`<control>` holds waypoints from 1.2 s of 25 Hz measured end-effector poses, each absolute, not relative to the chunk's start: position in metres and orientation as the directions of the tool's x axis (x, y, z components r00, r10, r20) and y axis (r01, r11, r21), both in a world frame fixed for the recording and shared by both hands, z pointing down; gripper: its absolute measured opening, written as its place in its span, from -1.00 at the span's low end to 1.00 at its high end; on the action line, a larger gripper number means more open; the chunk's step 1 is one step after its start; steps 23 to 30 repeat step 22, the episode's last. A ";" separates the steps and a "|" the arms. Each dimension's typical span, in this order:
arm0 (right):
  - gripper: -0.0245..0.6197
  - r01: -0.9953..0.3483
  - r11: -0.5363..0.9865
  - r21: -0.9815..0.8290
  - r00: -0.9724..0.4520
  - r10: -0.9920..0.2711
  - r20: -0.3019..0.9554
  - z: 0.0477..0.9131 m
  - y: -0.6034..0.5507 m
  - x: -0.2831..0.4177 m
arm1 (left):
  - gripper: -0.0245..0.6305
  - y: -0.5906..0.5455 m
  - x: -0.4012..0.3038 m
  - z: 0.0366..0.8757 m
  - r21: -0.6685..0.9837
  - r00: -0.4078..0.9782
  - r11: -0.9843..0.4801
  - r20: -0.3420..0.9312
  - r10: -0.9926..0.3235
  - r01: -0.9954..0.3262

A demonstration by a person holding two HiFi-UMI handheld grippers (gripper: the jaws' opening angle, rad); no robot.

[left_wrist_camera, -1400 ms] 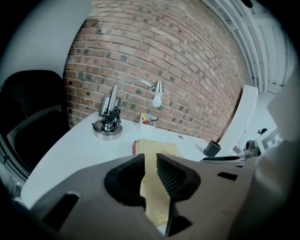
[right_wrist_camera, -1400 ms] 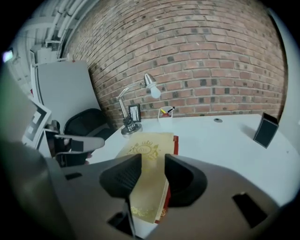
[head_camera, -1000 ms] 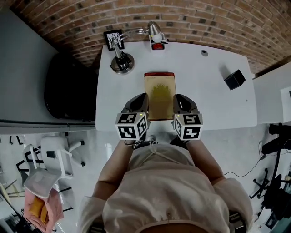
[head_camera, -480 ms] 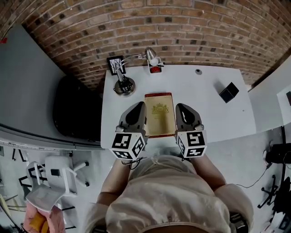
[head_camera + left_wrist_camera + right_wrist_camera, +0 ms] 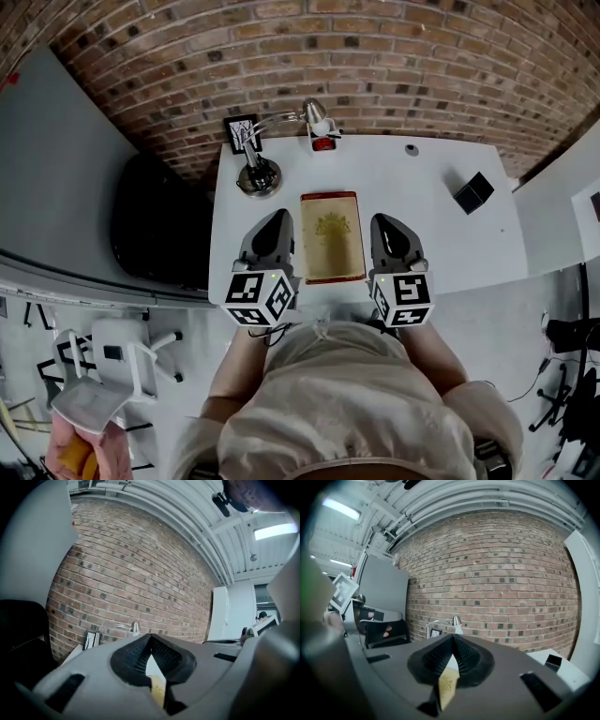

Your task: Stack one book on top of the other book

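Both grippers are closed and empty. On the left gripper [image 5: 150, 640] the black ribbed pads meet at the tips; through the gap below them I see only table and a sliver of book. The right gripper [image 5: 453, 642] looks the same. Both hang above the white table [image 5: 427, 239], roughly level and aimed at the brick wall [image 5: 394, 66].

The tan hardback book with the red border and gold emblem [image 5: 332, 236] lies flat at mid-table. Its long side runs toward the wall and its near end is close to the table's front edge. From the head view it sits between the two grippers and touches neither.

Only one cover shows from above, so I can't tell whether the second book is underneath. There's no other book on the table, just the chrome desk lamp [image 5: 258, 176] at the back left and a small black box [image 5: 473, 193] at the right.

Handling, my guess:
- The boards are stiff, so it won't sag, and it has moderate weight.
- The cover looks smooth and could slip in a shallow pinch.
- It lies flat, so there's no lip to get under.
- I'd open both jaws wide and take the two long edges, one gripper per side near the middle, with the pads well onto the cover, then lift it level.
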State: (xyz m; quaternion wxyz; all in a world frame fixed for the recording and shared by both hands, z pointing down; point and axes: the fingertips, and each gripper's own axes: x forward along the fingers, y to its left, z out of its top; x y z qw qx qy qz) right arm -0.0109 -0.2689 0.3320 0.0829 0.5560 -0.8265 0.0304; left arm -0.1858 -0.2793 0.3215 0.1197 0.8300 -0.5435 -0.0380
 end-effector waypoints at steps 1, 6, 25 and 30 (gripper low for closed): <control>-0.84 -0.923 0.382 0.041 -0.369 -0.912 0.176 0.333 -0.269 -0.012 | -0.86 -0.279 -0.186 0.322 0.236 0.408 -0.383 0.069 -0.910 -0.893; -0.84 -0.925 0.378 0.035 -0.363 -0.909 0.203 0.344 -0.269 -0.012 | -0.87 -0.279 -0.186 0.325 0.226 0.419 -0.392 0.084 -0.904 -0.892; -0.84 -0.932 0.364 -0.001 -0.354 -0.906 0.231 0.355 -0.269 -0.012 | -0.86 -0.281 -0.187 0.340 0.223 0.434 -0.401 0.124 -0.892 -0.888; -0.84 -0.932 0.364 -0.001 -0.354 -0.906 0.231 0.355 -0.269 -0.012 | -0.86 -0.281 -0.187 0.340 0.223 0.434 -0.401 0.124 -0.892 -0.888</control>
